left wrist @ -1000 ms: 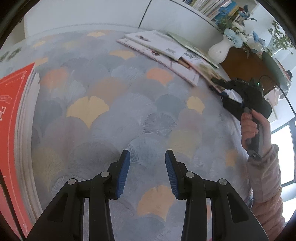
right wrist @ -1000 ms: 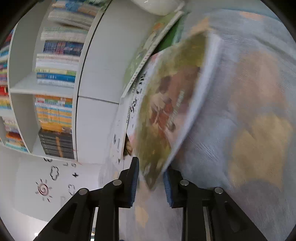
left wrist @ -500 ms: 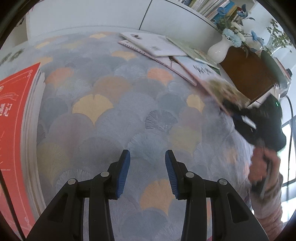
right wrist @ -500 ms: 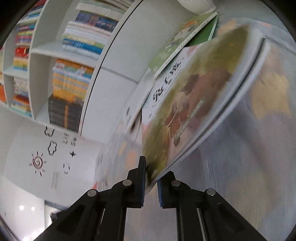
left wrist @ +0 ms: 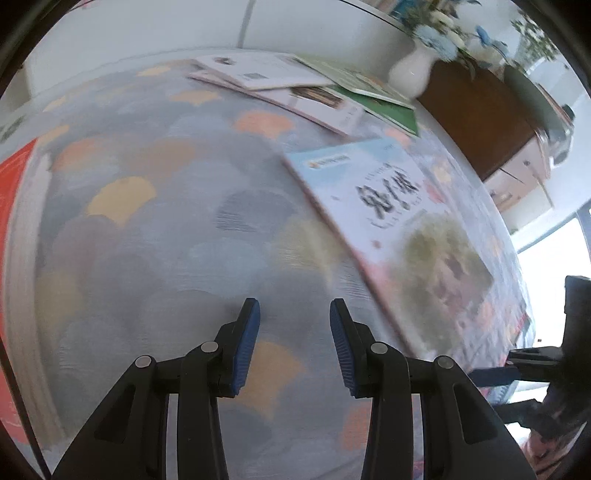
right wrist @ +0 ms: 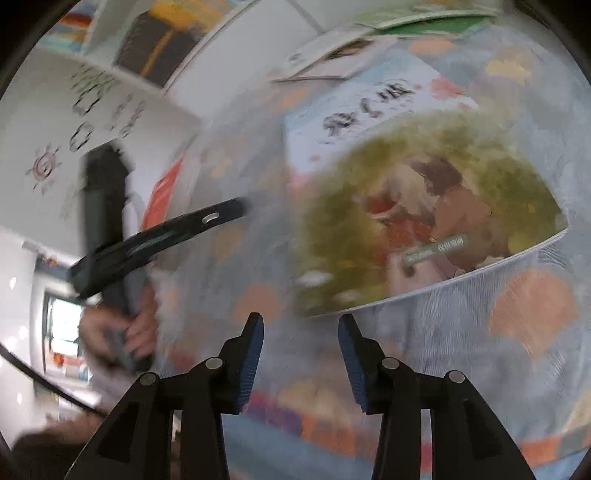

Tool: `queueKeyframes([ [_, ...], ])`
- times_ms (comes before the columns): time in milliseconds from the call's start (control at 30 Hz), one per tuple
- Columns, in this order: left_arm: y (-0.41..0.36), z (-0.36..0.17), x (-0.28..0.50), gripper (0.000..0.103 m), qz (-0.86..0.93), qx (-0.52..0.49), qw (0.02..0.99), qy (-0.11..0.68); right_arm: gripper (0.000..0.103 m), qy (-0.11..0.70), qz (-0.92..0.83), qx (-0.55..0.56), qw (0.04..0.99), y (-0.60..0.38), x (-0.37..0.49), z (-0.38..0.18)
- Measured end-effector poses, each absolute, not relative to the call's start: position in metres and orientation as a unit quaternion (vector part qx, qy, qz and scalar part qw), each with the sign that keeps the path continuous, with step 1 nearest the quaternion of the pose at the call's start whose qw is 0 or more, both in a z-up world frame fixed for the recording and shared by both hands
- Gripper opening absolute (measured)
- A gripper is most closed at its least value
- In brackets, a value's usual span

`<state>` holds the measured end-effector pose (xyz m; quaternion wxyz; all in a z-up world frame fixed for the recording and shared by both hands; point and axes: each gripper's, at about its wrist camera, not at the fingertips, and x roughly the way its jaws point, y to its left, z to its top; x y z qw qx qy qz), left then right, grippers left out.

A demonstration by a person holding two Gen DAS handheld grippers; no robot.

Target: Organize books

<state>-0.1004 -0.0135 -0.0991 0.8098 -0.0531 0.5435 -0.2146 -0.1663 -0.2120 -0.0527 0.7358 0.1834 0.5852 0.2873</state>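
Note:
A picture book [left wrist: 399, 221] with a pale blue top and a green illustration lies flat on the patterned tablecloth [left wrist: 166, 229], right of my left gripper [left wrist: 294, 310]. That gripper hovers over bare cloth, open, nothing between its blue pads. In the right wrist view the same book [right wrist: 424, 206] fills the upper right. Its near edge lies just beyond my right gripper [right wrist: 300, 321], whose jaws are opening and do not press on it. More books [left wrist: 273, 70] lie overlapped at the table's far side. A thick red-covered stack [left wrist: 14, 221] sits at the left edge.
A white vase of flowers [left wrist: 410, 70] stands on a brown wooden cabinet [left wrist: 476, 110] beyond the table's far right corner. Filled bookshelves [right wrist: 155, 33] and a white wall are behind the table. A hand [right wrist: 122, 328] holding the left gripper shows at the left of the right wrist view.
The right gripper pulled the picture book off the far pile toward the table's near right, laid it flat and opened off it. The left gripper shifted slightly, still open.

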Motion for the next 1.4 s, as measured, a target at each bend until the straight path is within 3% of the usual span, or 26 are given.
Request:
queueKeyframes([
  [100, -0.029, -0.100, -0.104, 0.036, -0.232, -0.044, 0.805, 0.544, 0.042, 0.589, 0.314, 0.149, 0.730, -0.218, -0.171, -0.036],
  [233, -0.050, -0.099, -0.105, 0.036, -0.247, -0.031, 0.805, 0.539, 0.047, 0.550, 0.256, 0.075, 0.792, -0.243, -0.145, -0.018],
  [367, -0.062, -0.101, -0.102, 0.036, -0.256, -0.026, 0.802, 0.538, 0.047, 0.543, 0.199, 0.042, 0.815, -0.272, -0.094, -0.034],
  [467, -0.064, -0.102, -0.097, 0.036, -0.258, -0.033, 0.803, 0.537, 0.049, 0.577, 0.195, 0.069, 0.790, -0.289, -0.056, -0.067],
  [567, -0.058, -0.104, -0.091, 0.037, -0.269, -0.060, 0.797, 0.538, 0.057, 0.573, 0.260, 0.126, 0.767, -0.291, -0.041, -0.068],
  [733, -0.040, -0.106, -0.090, 0.037, -0.276, -0.090, 0.786, 0.546, 0.063, 0.569, 0.293, 0.100, 0.762, -0.267, -0.044, -0.070],
  [1067, 0.031, -0.102, -0.095, 0.035, -0.197, -0.080, 0.806, 0.552, 0.062, 0.581, 0.414, 0.144, 0.686, -0.203, -0.041, -0.091],
  [1300, 0.073, -0.111, -0.083, 0.035, -0.209, -0.163, 0.801, 0.537, 0.062, 0.578, 0.436, 0.137, 0.676, -0.169, -0.015, -0.097],
  [1400, 0.072, -0.112, -0.078, 0.035, -0.212, -0.165, 0.803, 0.532, 0.044, 0.585, 0.467, 0.169, 0.641, -0.161, 0.003, -0.115],
])
